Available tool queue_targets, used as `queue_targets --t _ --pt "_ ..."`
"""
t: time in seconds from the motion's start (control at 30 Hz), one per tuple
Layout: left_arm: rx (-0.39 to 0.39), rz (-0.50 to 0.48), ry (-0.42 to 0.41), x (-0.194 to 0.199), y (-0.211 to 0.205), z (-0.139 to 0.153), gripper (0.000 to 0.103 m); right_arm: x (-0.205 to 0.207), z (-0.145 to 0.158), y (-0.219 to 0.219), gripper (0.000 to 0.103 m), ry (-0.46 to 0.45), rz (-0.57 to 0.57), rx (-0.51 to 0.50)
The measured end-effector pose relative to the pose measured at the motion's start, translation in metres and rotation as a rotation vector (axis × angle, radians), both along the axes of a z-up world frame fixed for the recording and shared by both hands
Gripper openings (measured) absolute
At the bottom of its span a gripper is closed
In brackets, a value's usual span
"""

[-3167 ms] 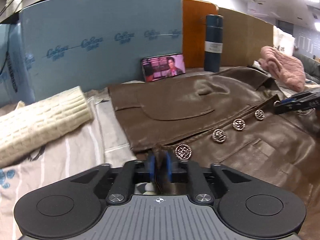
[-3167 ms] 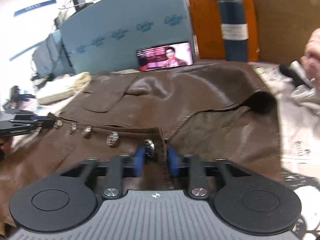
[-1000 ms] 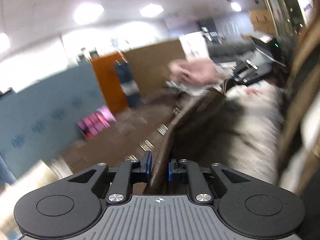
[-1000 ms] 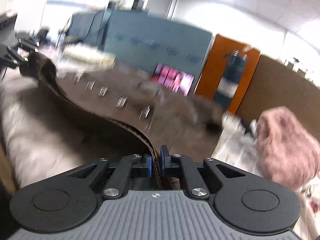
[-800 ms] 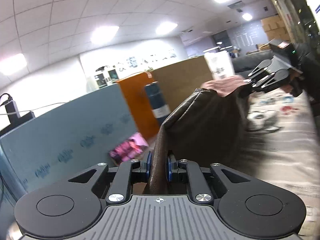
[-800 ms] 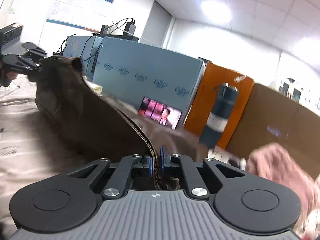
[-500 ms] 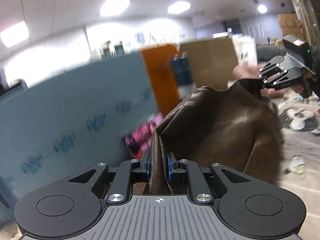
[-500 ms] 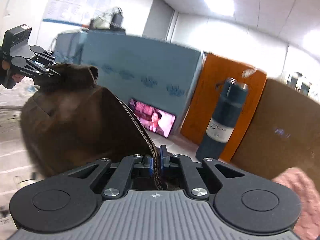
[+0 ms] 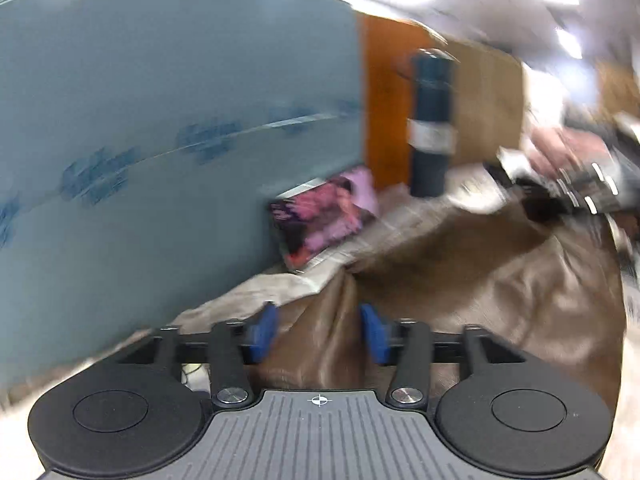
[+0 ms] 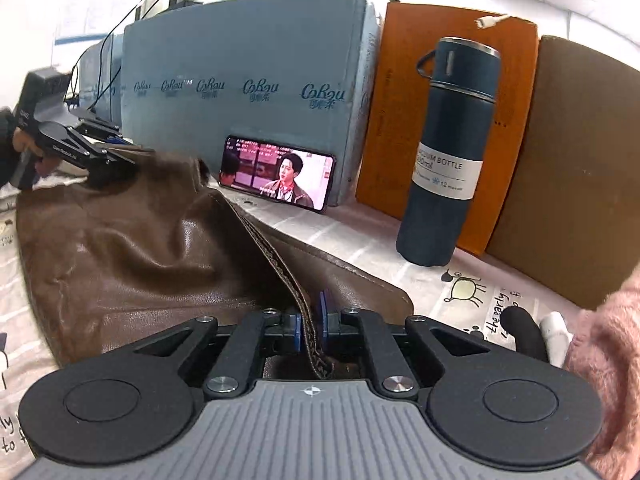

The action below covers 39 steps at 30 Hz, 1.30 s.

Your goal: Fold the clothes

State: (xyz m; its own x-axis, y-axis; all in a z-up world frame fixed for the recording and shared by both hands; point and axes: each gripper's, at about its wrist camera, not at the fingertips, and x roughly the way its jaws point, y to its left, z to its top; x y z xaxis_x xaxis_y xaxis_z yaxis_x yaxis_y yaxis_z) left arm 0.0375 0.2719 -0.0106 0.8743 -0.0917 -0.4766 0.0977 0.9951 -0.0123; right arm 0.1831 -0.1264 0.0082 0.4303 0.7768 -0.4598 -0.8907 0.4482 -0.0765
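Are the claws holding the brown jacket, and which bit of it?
The right claw pinches the brown jacket by its stitched edge. The left claw is open, with jacket lying loose between its blue pads, so it holds nothing.

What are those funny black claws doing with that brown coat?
A person is folding a brown jacket with a grabber in each hand. The right gripper has its jaws pinched on the jacket's stitched edge. The left gripper has its jaws apart, with the jacket loose between them, so that side looks let go. The jacket lies on the table in front of a phone playing a video and a tall blue bottle.
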Motion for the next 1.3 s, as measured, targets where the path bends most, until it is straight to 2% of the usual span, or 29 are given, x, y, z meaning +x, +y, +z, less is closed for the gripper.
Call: queue_targets --t 0.07,0.1,0.13,0.2,0.27,0.33,0.37,0.43,0.47,0.5,0.53,0.57,0.6,0.63,0.73,0.8,0.9,1.0,1.07,1.1,1.2,1.27,1.3 --pt "-0.125 0.009 -0.036 -0.007 0.012 -0.003 0.056 0.001 0.002 -0.006 0.013 0.022 -0.009 0.035" --pt "-0.174 0.014 -0.054 -0.012 0.017 -0.005 0.059 0.001 0.003 -0.009 0.022 0.036 -0.019 0.059" --pt "-0.206 0.035 -0.059 -0.016 0.02 -0.005 0.067 0.001 0.004 -0.013 0.041 0.052 -0.032 0.086" --pt "-0.261 0.036 -0.051 -0.019 0.022 -0.008 0.07 0.004 0.006 -0.02 0.054 0.081 -0.065 0.125" --pt "-0.255 0.028 -0.05 -0.021 0.017 -0.011 0.07 0.005 0.007 -0.026 0.058 0.096 -0.081 0.141" --pt "-0.249 0.021 -0.049 -0.022 0.012 -0.013 0.069 0.004 0.007 -0.035 0.077 0.111 -0.093 0.147" --pt "-0.239 0.021 -0.046 -0.022 0.009 -0.014 0.069 0.004 0.006 -0.04 0.079 0.122 -0.101 0.158" --pt "-0.211 0.038 -0.035 -0.02 0.005 -0.015 0.066 0.006 0.005 -0.052 0.08 0.157 -0.123 0.2" --pt "-0.198 0.05 -0.031 -0.019 0.004 -0.015 0.056 0.008 0.005 -0.056 0.079 0.174 -0.14 0.222" --pt "-0.178 0.061 -0.03 -0.02 0.001 -0.015 0.046 0.009 0.004 -0.059 0.073 0.191 -0.157 0.24" --pt "-0.158 0.071 -0.03 -0.02 -0.001 -0.015 0.027 0.01 0.003 -0.059 0.058 0.201 -0.17 0.24" --pt "-0.129 0.088 -0.032 -0.021 -0.005 -0.014 0.015 0.01 0.0 -0.056 0.047 0.192 -0.184 0.218" --pt "-0.101 0.095 -0.046 -0.025 -0.011 -0.013 0.012 0.009 -0.002 -0.051 0.026 0.171 -0.199 0.189" --pt "-0.072 0.103 -0.059 -0.028 -0.016 -0.012 0.008 0.008 -0.003 -0.048 0.014 0.146 -0.209 0.173" --pt "0.018 0.126 -0.107 -0.038 -0.031 -0.005 0.005 0.005 -0.001 -0.044 0.006 0.084 -0.213 0.19" --pt "0.079 0.142 -0.141 -0.043 -0.04 0.002 0.005 0.003 0.002 -0.043 0.006 0.051 -0.217 0.222" --pt "0.091 0.212 -0.128 -0.041 -0.034 0.001 0.005 0.005 0.003 -0.035 0.006 0.026 -0.241 0.247" --pt "0.148 0.247 -0.056 -0.024 -0.036 -0.01 0.008 0.01 -0.005 -0.012 0.006 0.034 -0.268 0.151" --pt "0.181 0.265 -0.02 -0.017 -0.038 -0.014 0.017 0.012 -0.007 -0.007 0.009 0.041 -0.293 0.118" --pt "0.198 0.274 -0.002 -0.014 -0.039 -0.016 0.02 0.013 -0.007 -0.006 0.013 0.042 -0.306 0.109" --pt "0.225 0.332 -0.029 -0.02 -0.041 -0.009 0.042 0.009 -0.002 -0.012 0.043 0.056 -0.382 0.128" --pt "0.205 0.377 -0.048 -0.031 -0.044 0.003 0.057 -0.001 0.007 -0.02 0.055 0.053 -0.435 0.175" --pt "0.196 0.399 -0.057 -0.037 -0.045 0.009 0.061 -0.007 0.011 -0.025 0.066 0.053 -0.46 0.201"
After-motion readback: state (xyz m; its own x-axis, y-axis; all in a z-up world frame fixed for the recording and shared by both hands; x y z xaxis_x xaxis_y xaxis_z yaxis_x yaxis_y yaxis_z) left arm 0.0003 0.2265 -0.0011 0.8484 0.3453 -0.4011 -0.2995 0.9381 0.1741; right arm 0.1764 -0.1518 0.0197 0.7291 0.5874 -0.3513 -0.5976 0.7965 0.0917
